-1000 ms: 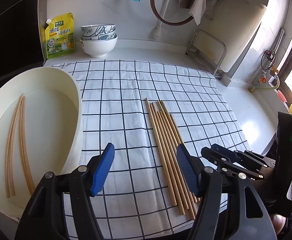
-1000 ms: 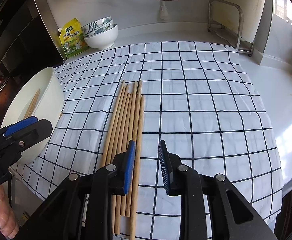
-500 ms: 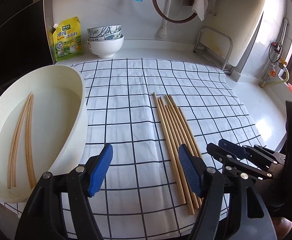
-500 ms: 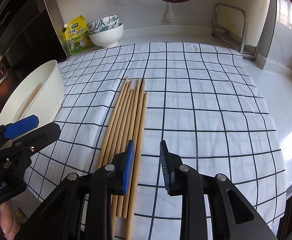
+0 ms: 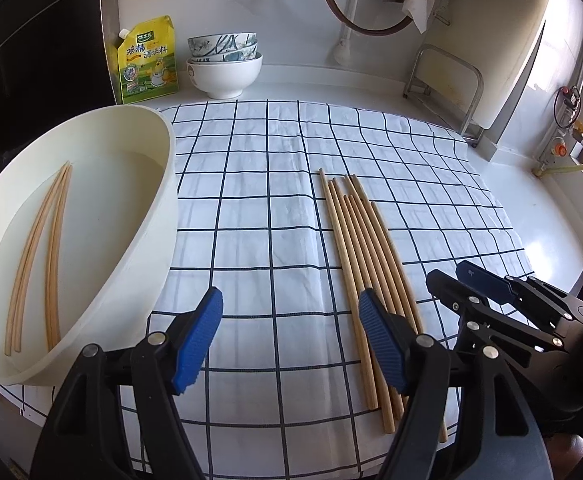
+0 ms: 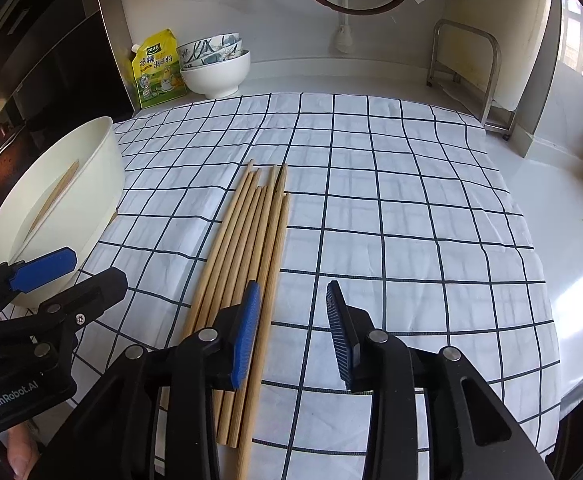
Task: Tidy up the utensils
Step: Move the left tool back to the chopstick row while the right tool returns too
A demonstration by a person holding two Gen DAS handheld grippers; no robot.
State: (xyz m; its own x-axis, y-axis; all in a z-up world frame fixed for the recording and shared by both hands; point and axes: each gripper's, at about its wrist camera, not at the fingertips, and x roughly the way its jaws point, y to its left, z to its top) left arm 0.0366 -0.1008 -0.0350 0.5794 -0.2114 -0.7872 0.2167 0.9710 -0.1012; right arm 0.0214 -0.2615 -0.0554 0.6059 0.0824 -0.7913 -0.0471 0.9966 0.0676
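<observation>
We see the chopsticks (image 6: 251,248) bundled on the checked cloth (image 6: 391,216), centre-left in the right wrist view, their near ends hidden under the right gripper (image 6: 291,332). Its jaws are opening; one or two sticks pass between the pads, untouched. The left gripper (image 5: 287,336) hangs spread wide over bare cloth, nothing in it. At the left of that view, the white basin (image 5: 159,216) holds chopsticks in the basin (image 5: 39,248); their exact count we cannot tell.
</observation>
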